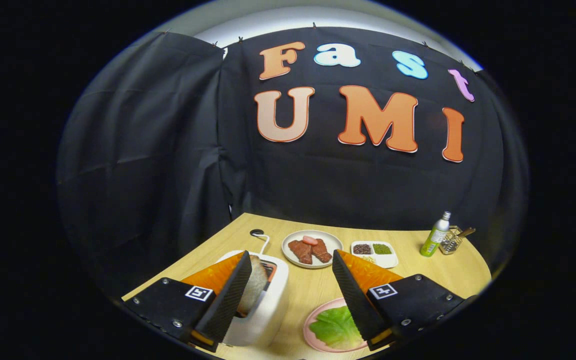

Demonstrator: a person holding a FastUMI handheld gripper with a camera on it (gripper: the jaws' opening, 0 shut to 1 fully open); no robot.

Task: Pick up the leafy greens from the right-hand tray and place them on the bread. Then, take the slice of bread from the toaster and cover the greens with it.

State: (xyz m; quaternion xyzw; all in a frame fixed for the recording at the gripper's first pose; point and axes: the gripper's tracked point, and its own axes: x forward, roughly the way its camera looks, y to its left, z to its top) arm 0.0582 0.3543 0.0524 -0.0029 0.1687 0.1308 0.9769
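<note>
My gripper (291,255) is open, with nothing between its fingers. A white toaster (268,312) stands on the wooden table just right of the left finger (228,295). A pale slice of bread (255,287) stands upright in its slot, partly hidden by that finger. The leafy greens (335,327) lie on a pink plate (312,312), low between the fingers and partly under the right finger (355,295). I cannot see what lies beneath the greens.
Beyond the fingertips sits a round plate (288,240) with pieces of red meat. To its right is a small white divided tray (393,260) of toppings. A green bottle (435,240) and a wire holder (452,241) stand near the table's far right edge.
</note>
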